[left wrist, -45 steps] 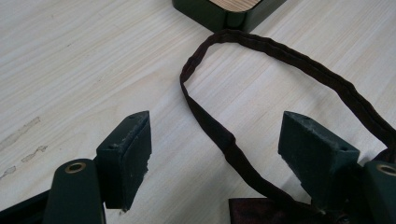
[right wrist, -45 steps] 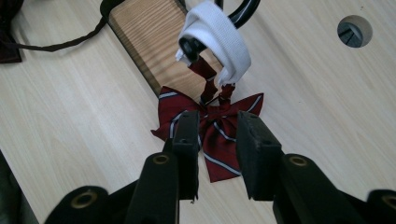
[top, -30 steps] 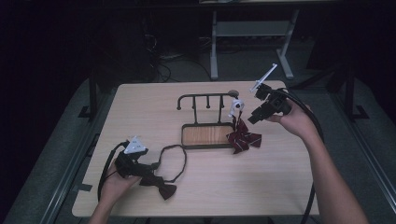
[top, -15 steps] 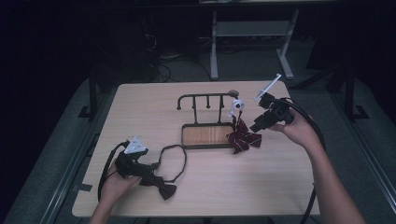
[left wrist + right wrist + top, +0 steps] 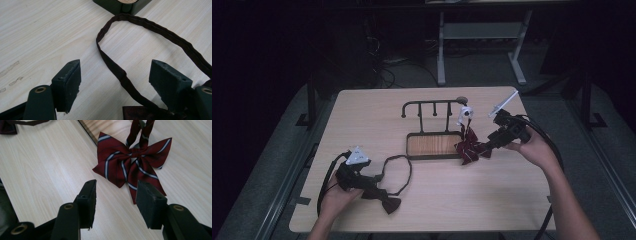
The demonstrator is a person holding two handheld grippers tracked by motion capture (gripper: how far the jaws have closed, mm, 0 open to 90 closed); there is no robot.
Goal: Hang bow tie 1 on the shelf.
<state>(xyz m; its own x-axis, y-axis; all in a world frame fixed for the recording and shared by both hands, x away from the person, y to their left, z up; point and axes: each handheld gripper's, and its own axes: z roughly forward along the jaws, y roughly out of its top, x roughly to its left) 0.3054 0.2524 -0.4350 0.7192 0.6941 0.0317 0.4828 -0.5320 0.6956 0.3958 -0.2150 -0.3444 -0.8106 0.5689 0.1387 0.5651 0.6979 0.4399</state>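
Two bare forearms enter from the bottom of the high view, with no sleeves in sight. Each hand carries a black two-jaw gripper. The left gripper (image 5: 384, 199), at lower left, has a pale grey three-cornered plate (image 5: 357, 156) on top and a black cable looping beside it. The right gripper (image 5: 485, 147), at centre right, bears a pale plate and trails a black cable down the frame's right side. Close up, the jaws end in thick, dark, blocky pads (image 5: 88, 200), with brass-coloured ringed holes (image 5: 68, 206) behind them.
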